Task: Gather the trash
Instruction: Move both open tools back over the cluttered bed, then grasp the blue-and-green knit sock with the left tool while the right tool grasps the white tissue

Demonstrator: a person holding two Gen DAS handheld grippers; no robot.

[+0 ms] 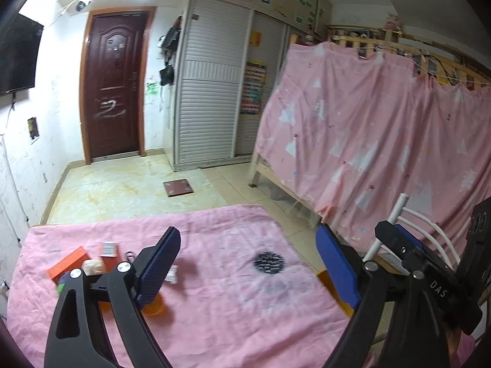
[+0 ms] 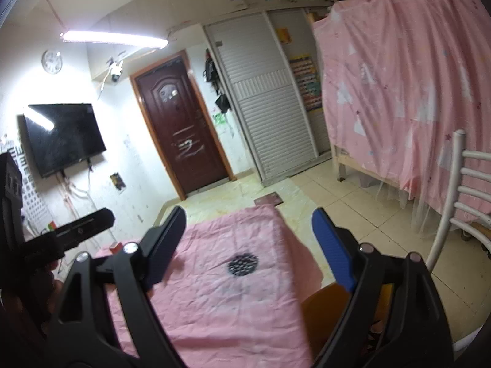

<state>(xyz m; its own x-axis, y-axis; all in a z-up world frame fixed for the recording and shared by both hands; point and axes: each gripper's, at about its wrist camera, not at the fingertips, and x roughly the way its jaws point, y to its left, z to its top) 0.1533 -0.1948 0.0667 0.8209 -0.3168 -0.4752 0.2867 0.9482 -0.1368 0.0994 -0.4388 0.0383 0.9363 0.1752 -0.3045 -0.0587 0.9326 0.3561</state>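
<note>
Small pile of trash at the far-left end of the pink-covered table (image 1: 221, 306), just ahead of and partly tucked behind the left finger of the left gripper (image 1: 248, 259): orange box (image 1: 69, 262), crumpled beige wad (image 1: 94, 266) touching it, little barcode carton (image 1: 109, 249) just past that, white wrapper (image 1: 172, 273) peeking out right beside the finger's pad. Something orange and see-through (image 1: 153, 306) under the same finger, too hidden to name. Blue-green bit behind the finger's arm, can't tell what.

Left gripper spread wide, nothing between the jaws, hanging above the cloth. Same deal with the right gripper (image 2: 248, 247): wide open, holding nothing, over the middle of the table. Black round print (image 2: 242, 264) on the cloth sits between the right gripper's fingers, and between the left one's too.

Off the right gripper's right side: bare orange table corner (image 2: 322, 303), then a white chair back (image 2: 454, 190). Beyond that, pink curtain (image 2: 408, 86) draped over a wooden bunk frame. Straight ahead across the tile floor: flat reddish scale (image 1: 179, 187), dark brown door (image 1: 115, 82), louvered wardrobe (image 1: 211, 92). TV (image 2: 63, 138) on the wall up left of the right gripper.
</note>
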